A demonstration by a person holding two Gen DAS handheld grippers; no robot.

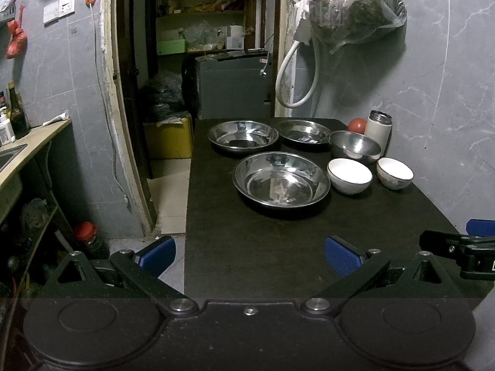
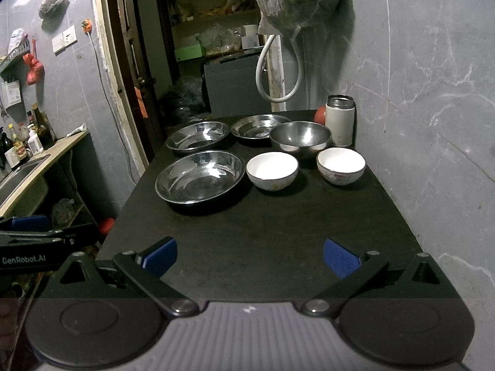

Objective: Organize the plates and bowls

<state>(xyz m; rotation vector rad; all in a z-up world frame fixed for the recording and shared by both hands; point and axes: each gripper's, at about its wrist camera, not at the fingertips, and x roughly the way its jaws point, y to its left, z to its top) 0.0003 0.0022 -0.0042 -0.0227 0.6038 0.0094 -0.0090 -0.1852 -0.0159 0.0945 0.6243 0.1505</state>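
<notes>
Both tools, left tool (image 1: 250,258) and right tool (image 2: 250,258), hang with fingers apart and empty over the near worktop (image 2: 263,232); 3 steel plates (image 2: 199,175) and 3 bowls (image 2: 272,170) lie well ahead.

Two handheld grippers are held level, side by side, both facing forward. The left gripper (image 1: 250,255) has its two black arms spread wide, with its blue ribbed pads (image 1: 342,255) far apart and nothing between them. The right gripper (image 2: 250,256) mirrors that pose, jaws equally spread, blue pads (image 2: 340,258) apart and gripping nothing. Each one appears at the edge of the other's view: the right at the left camera's right edge, the left at the right camera's left edge.
</notes>
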